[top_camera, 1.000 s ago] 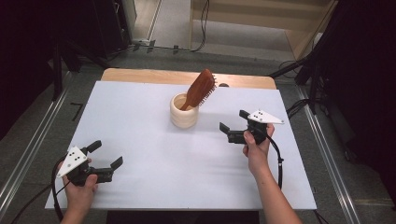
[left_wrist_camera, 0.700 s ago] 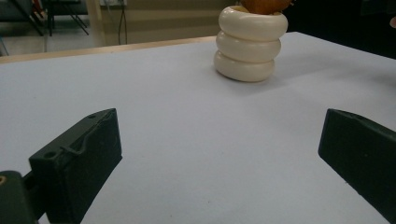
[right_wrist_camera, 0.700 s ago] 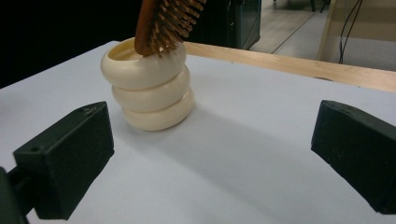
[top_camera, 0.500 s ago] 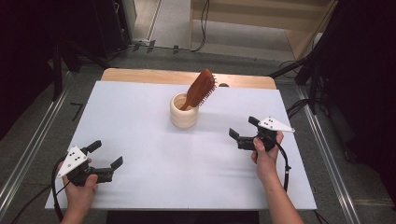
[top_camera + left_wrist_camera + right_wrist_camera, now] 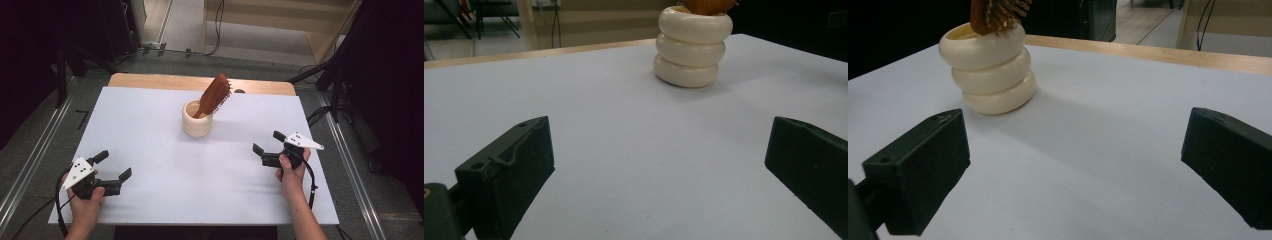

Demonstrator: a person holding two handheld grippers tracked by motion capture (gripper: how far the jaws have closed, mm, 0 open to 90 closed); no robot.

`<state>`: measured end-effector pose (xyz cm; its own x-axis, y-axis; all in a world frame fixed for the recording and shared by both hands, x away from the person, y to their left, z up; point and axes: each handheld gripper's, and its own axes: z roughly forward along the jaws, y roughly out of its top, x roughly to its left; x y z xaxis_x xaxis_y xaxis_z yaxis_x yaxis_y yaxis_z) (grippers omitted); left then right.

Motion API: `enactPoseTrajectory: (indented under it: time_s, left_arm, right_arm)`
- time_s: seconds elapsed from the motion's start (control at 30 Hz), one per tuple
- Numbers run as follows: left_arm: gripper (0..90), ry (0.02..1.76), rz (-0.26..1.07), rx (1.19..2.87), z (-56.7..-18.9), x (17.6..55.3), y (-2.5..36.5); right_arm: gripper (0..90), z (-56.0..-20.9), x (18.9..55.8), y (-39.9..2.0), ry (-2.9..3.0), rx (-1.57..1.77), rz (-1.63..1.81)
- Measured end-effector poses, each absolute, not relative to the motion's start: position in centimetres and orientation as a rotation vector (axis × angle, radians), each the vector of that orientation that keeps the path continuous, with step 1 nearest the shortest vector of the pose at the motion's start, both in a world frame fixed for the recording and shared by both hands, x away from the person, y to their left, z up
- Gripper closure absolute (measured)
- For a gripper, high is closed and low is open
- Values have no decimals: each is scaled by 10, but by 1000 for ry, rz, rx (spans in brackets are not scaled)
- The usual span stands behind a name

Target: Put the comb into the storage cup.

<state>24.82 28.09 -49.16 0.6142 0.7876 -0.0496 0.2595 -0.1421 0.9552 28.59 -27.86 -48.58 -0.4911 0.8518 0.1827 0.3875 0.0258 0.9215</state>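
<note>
Change: the right gripper (image 5: 267, 145) has drawn back from the cup (image 5: 197, 118) toward the near right part of the table (image 5: 150, 115); a second ago it was higher up and closer to the cup. The left gripper (image 5: 112, 165) has stayed at the near left corner.
Right gripper: jaws spread wide with nothing between them, pointing left toward the cup, held low over the white tabletop.
Left gripper: jaws spread wide and empty, pointing right across the table, well apart from the cup.
Cup: cream, shaped like three stacked rings, upright on the far middle of the table, between the two grippers but farther back.
Hairbrush (image 5: 215, 94): brown wood, handle down inside the cup, bristled head leaning up to the right over the rim.
Table: white sheet on a wooden top, wood edge showing at the far side.
</note>
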Motion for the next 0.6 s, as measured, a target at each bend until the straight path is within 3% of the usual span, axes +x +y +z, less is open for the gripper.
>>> enactPoseTrajectory:
  time_s: [0.6]
  left_arm:
    - [0, 871, 578, 1697, -492, 248, 281]
  right_arm:
    - [0, -499, 263, -305, 1873, 1276, 1446]
